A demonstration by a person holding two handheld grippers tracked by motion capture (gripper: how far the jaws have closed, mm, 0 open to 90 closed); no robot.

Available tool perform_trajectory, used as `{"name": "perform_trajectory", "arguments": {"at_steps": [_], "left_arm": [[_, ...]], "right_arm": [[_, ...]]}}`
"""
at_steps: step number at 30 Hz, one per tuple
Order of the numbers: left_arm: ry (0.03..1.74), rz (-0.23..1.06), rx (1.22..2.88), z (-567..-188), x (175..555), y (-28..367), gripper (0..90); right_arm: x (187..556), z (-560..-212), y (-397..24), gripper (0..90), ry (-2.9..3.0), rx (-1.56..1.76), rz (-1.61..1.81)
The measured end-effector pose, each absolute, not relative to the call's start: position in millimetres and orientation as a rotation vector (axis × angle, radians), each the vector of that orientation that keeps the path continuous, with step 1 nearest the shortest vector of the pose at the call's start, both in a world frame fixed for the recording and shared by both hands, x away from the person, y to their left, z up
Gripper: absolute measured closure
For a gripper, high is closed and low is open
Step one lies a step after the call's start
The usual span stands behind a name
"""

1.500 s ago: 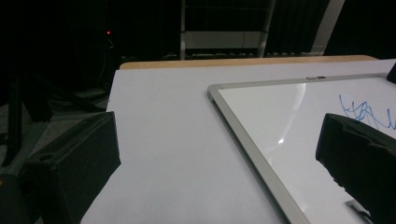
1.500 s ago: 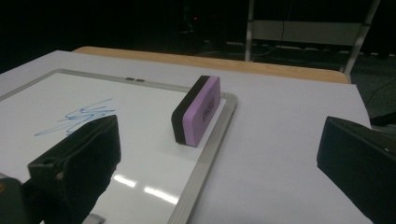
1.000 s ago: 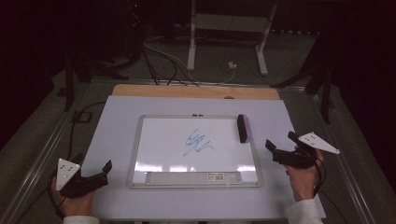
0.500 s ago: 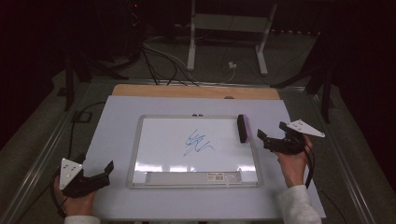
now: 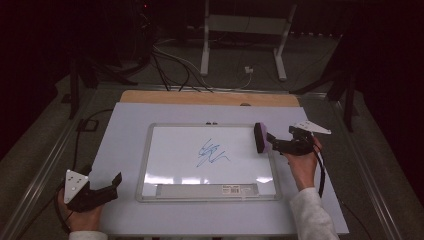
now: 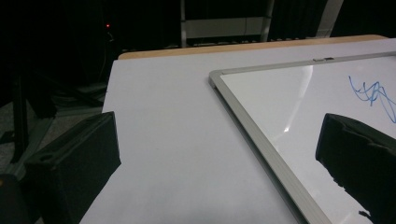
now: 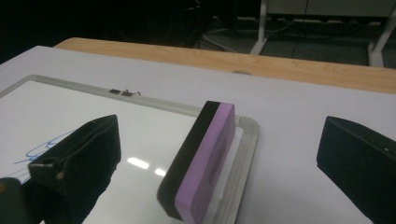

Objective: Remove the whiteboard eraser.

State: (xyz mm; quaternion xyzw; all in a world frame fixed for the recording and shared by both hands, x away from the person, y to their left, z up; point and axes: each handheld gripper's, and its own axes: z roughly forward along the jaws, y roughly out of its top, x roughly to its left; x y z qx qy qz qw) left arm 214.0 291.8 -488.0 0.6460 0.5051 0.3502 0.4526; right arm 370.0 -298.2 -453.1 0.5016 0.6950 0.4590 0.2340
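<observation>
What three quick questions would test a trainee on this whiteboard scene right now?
1. True or false: the right tool is clamped shut on the eraser.
2. Where on the whiteboard does the eraser stand? A) at its right edge B) on the scribble C) at its left edge
3. Fill in: the scribble is drawn in ___ ink.

Key: 1. False: its jaws stand apart, one on each side of the eraser. 2. A. 3. Blue.
</observation>
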Motion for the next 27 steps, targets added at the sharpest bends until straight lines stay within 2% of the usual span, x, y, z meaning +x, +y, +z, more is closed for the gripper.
{"name": "perform_trajectory", "arguments": {"at_steps": [12,20,22,23,24,25,26,27], "left_arm": [[1.245,0.867,1.601,-489,214,291,0.5],[1.245,0.863,1.606,-489,214,291,0.5],[1.245,0.863,1.606,-489,214,291,0.6],[1.245,0.863,1.605,-489,214,291,0.6],[1.245,0.863,1.606,-489,214,291,0.6],[1.245,0.863,1.606,-489,214,291,0.6],[1.245,0.862,1.607,-489,214,291,0.6],[1.245,0.862,1.607,-489,214,291,0.6]], "right_arm": [[391,-461,-298,1.1,1.937,1.443,1.194],[400,-473,-299,10.8,1.975,1.519,1.173],[402,-476,-297,17.3,1.991,1.536,1.183],[402,-476,-297,17.3,1.991,1.536,1.183],[403,-476,-296,20.9,1.997,1.537,1.184],[403,-478,-293,30.4,2.008,1.535,1.19],[403,-478,-292,34.7,2.011,1.53,1.208],[403,-478,-292,34.7,2.011,1.53,1.208]]}}
